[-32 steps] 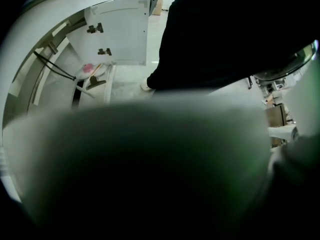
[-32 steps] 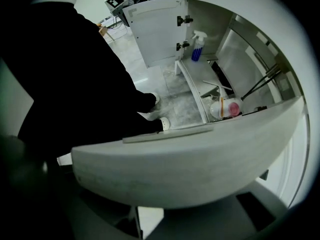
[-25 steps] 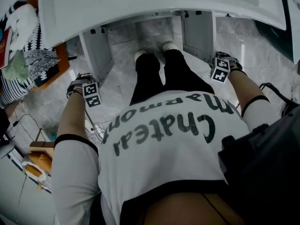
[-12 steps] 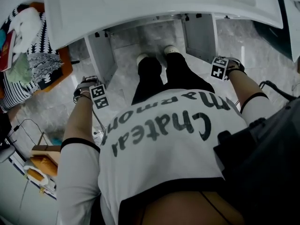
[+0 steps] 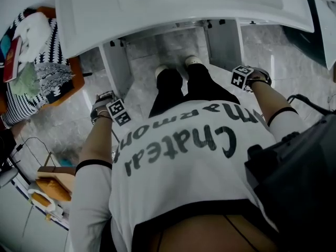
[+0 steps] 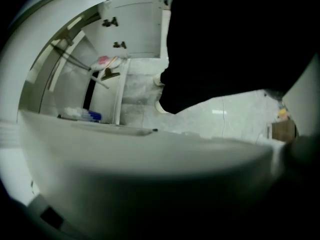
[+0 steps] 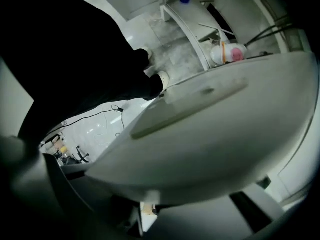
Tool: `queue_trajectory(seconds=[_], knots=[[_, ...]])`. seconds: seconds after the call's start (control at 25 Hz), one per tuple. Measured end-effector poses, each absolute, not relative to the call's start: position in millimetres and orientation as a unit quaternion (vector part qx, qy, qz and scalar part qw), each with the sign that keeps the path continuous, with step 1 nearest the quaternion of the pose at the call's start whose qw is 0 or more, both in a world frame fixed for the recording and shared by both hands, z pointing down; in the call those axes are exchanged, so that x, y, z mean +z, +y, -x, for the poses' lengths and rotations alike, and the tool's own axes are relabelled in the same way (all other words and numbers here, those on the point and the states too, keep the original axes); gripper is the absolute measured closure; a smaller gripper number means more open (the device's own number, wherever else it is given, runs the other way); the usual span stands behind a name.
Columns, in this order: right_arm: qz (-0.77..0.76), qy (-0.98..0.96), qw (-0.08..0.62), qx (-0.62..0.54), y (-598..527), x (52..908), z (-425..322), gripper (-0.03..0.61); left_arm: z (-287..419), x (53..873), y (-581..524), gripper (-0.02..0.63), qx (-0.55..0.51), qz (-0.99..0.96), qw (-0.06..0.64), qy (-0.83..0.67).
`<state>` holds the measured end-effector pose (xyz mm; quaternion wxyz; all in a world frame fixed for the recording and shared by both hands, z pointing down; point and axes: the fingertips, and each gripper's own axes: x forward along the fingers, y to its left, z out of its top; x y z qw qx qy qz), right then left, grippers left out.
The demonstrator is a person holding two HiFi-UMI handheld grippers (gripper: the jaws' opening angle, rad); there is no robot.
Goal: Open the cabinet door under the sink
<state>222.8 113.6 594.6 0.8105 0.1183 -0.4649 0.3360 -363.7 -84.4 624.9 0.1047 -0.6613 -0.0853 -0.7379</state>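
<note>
Under the white sink (image 5: 178, 4) both cabinet doors stand swung out. The left cabinet door (image 5: 116, 67) reaches down to my left gripper (image 5: 105, 103), which points straight down. In the left gripper view this door (image 6: 150, 169) fills the space at the jaws, which are closed on its edge. My right gripper (image 5: 245, 79) hangs just outside the right cabinet door (image 5: 224, 38). That door (image 7: 225, 129), with its long recessed handle (image 7: 190, 109), lies close beside the jaws, which are closed with nothing between them.
The person's black-clad legs (image 5: 178, 88) stand between the doors. Inside the cabinet are pipes, a pink-capped bottle (image 7: 227, 53) and a blue item (image 6: 92, 116). Patterned cloth (image 5: 37, 72) lies at left, a cardboard box (image 5: 52, 180) lower left, and a cable (image 7: 100, 114) on the marble floor.
My right gripper has shifted a little left toward the legs and turned. The left gripper has rolled in place at its door. Both doors stay swung out.
</note>
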Motion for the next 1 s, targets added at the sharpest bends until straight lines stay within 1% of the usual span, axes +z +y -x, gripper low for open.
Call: queue_trajectory(seconds=[0.12,0.24,0.4,0.52,0.76,0.88,1.0], knots=[[-0.169,-0.428,0.807,0.369,115.9,590.5,-230.6,0.557,365.2,621.4,-89.1,0.561,-0.737,0.675,0.032,-0.003],[-0.242,-0.401,0.771,0.431,116.8,586.6,-229.4,0.557,375.2,615.2,-93.3,0.561,-0.73,0.68,-0.038,0.05],[-0.313,-0.39,0.724,0.476,109.5,580.4,-220.3,0.558,391.0,604.2,-95.0,0.565,-0.729,0.675,-0.075,0.079],[-0.354,-0.393,0.69,0.494,102.6,575.5,-212.2,0.557,398.8,594.2,-100.3,0.577,-0.717,0.675,-0.119,0.128],[-0.444,-0.386,0.618,0.522,88.7,562.3,-197.3,0.558,388.2,570.0,-126.5,0.58,-0.639,0.696,-0.203,0.258],[-0.465,-0.397,0.599,0.517,85.5,562.7,-197.0,0.558,382.7,560.2,-134.9,0.58,-0.605,0.698,-0.232,0.306],[-0.476,-0.406,0.59,0.51,91.6,557.5,-199.6,0.557,377.4,549.6,-132.1,0.58,-0.592,0.698,-0.238,0.325]])
